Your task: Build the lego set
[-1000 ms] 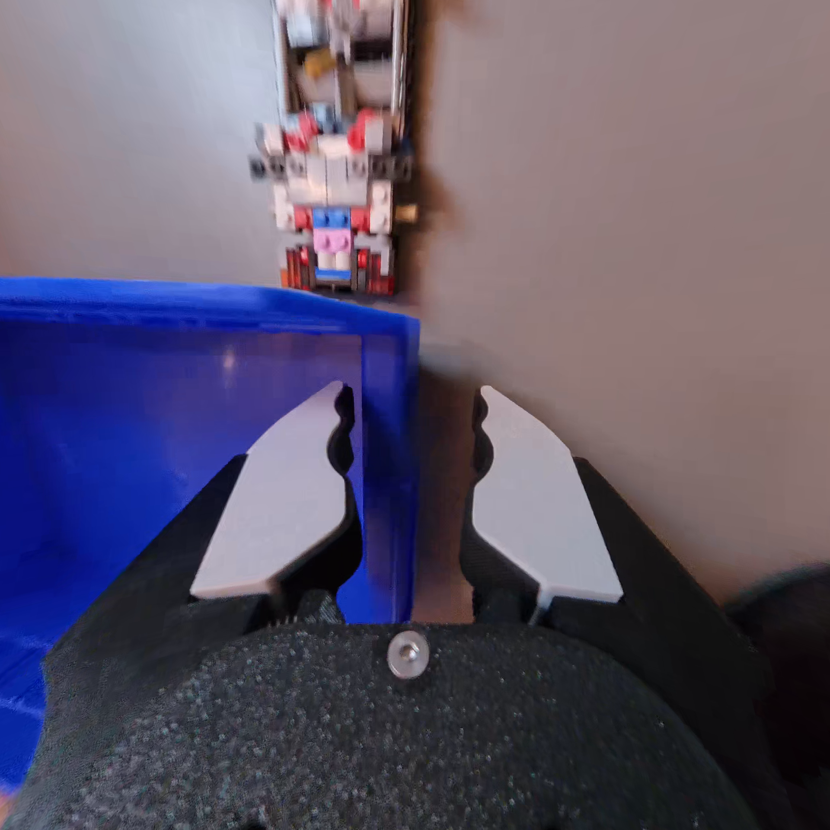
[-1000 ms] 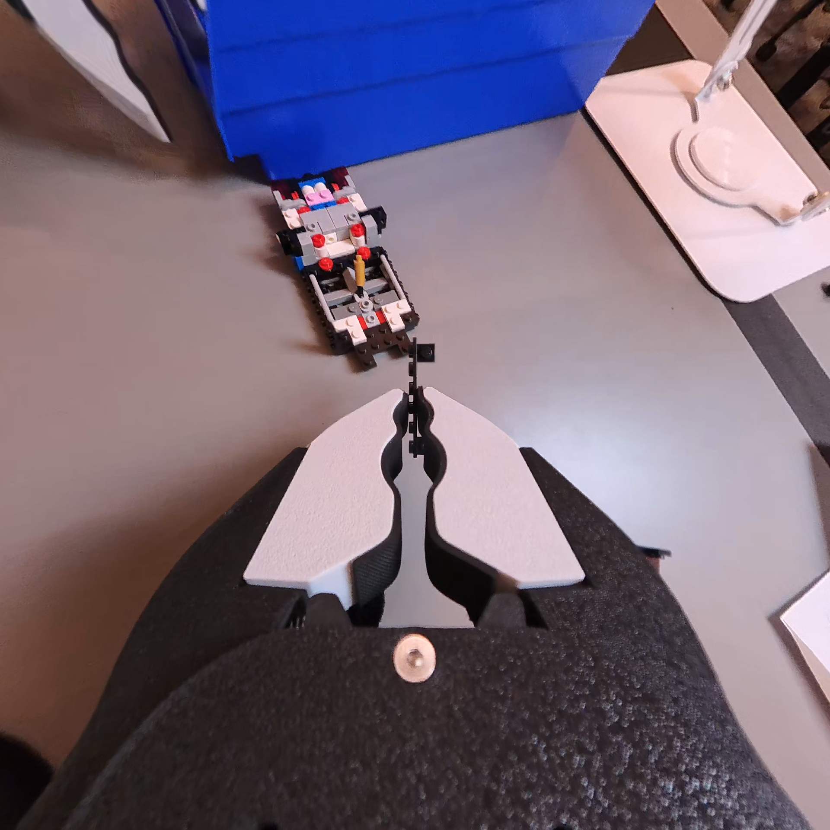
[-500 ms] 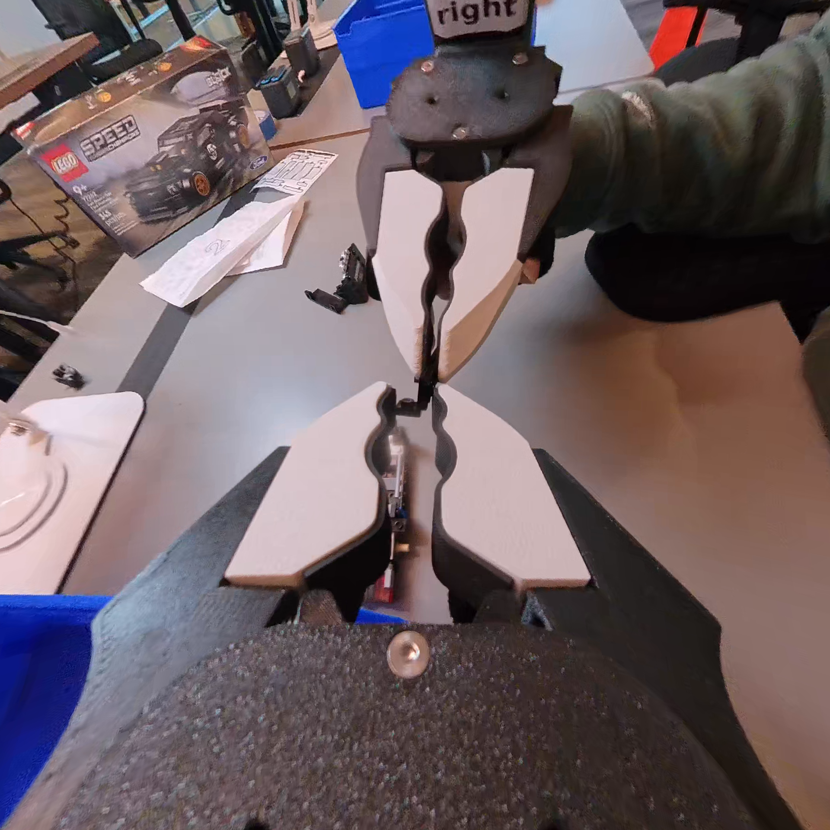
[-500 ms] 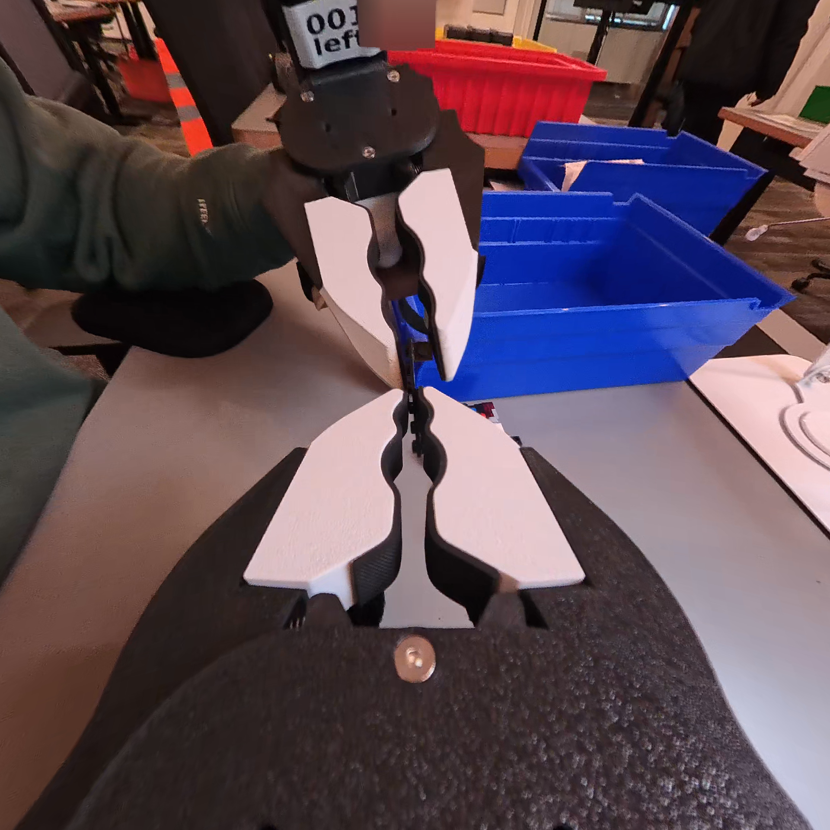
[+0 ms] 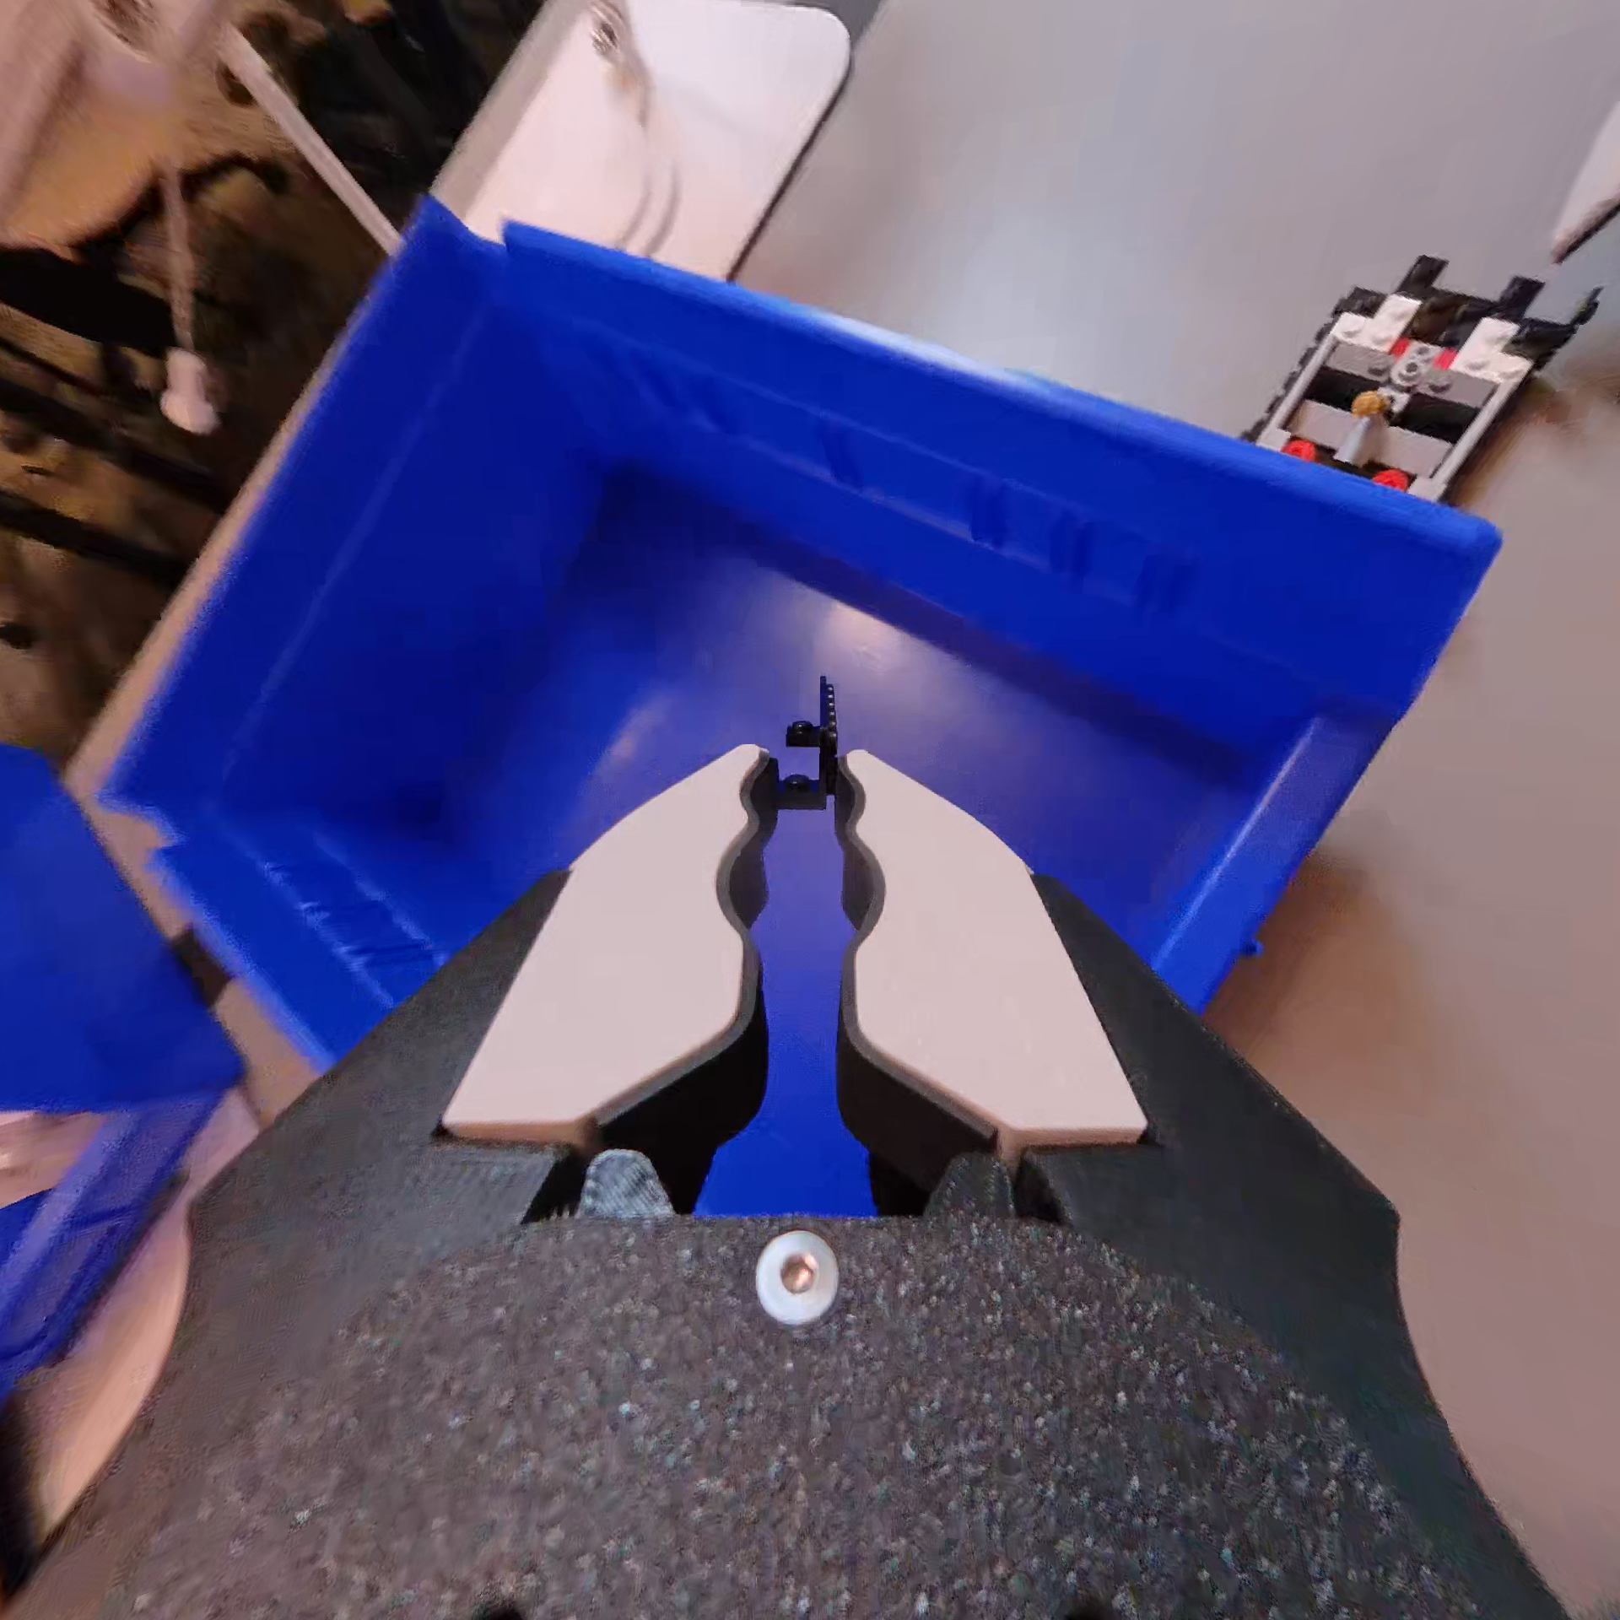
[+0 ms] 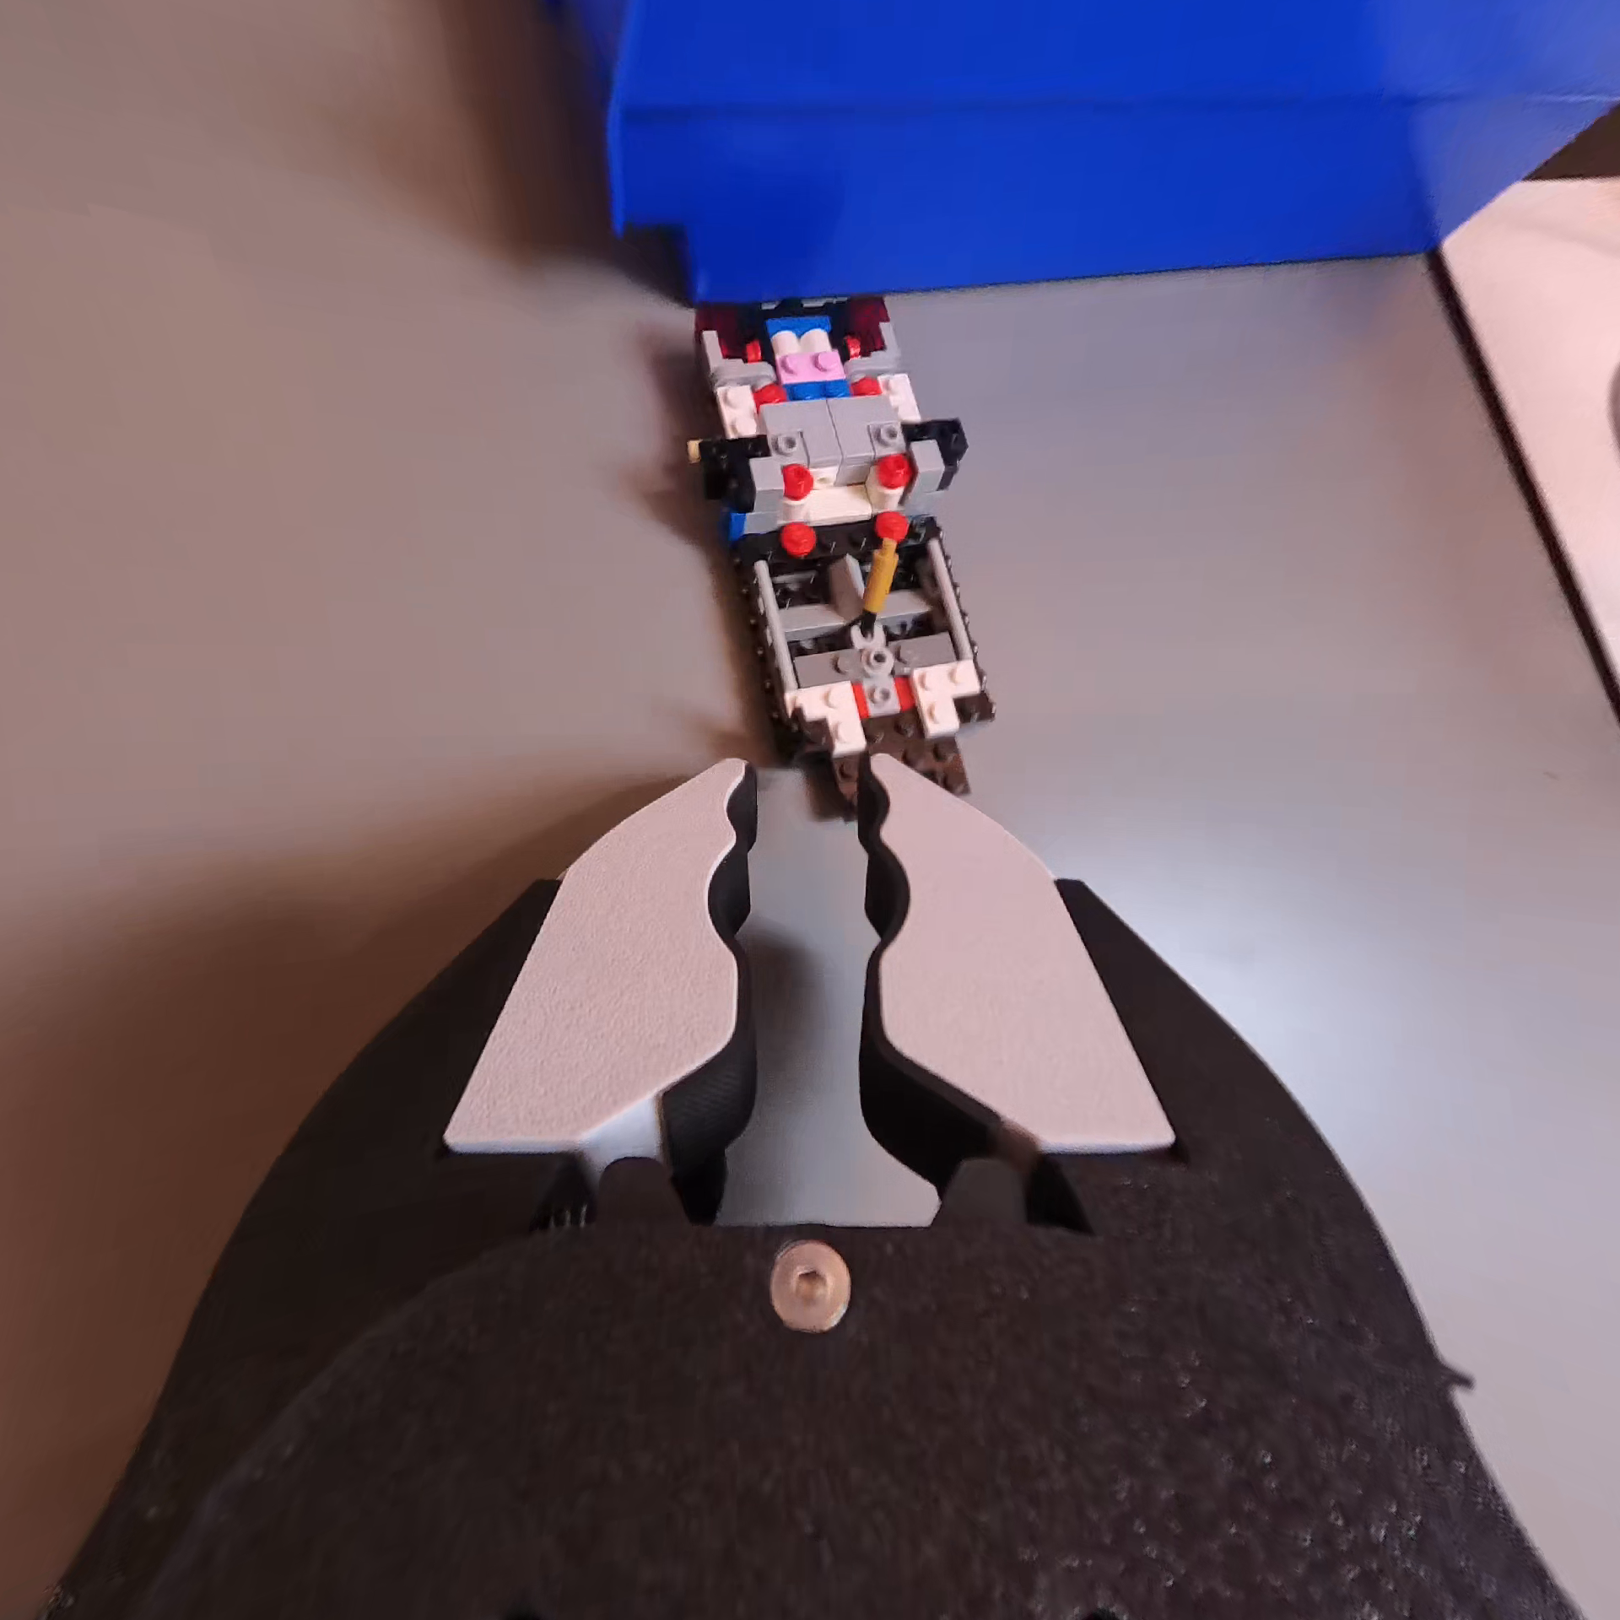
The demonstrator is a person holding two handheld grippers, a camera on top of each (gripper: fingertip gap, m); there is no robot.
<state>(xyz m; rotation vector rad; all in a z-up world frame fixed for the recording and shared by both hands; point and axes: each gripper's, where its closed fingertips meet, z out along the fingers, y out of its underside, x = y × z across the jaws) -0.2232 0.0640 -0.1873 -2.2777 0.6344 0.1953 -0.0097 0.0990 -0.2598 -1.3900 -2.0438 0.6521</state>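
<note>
My left gripper point(image 5: 805, 770) is shut on a small black brick piece point(image 5: 817, 756), a thin studded strip with short brackets, and holds it over the inside of a blue bin point(image 5: 491, 561). My right gripper point(image 6: 808, 780) is open and empty, low over the grey table just in front of a partly built brick car point(image 6: 841, 543). The car's dark front plate lies at my right fingertip point(image 6: 894, 789). The car also shows in the left wrist view point(image 5: 1403, 386), beyond the bin's far wall.
The blue bin point(image 6: 1052, 140) stands right behind the car. A white flat stand base point(image 5: 701, 123) lies beyond the bin, and also shows at the right edge of the right wrist view point(image 6: 1569, 421). A second blue bin point(image 5: 79, 947) is at the left. My hands' fingertips stand some 25 centimetres from each other.
The black piece passed from my right gripper to my left. My right jaws opened and dropped back toward the car. My left gripper swung with the piece over the blue bin.
</note>
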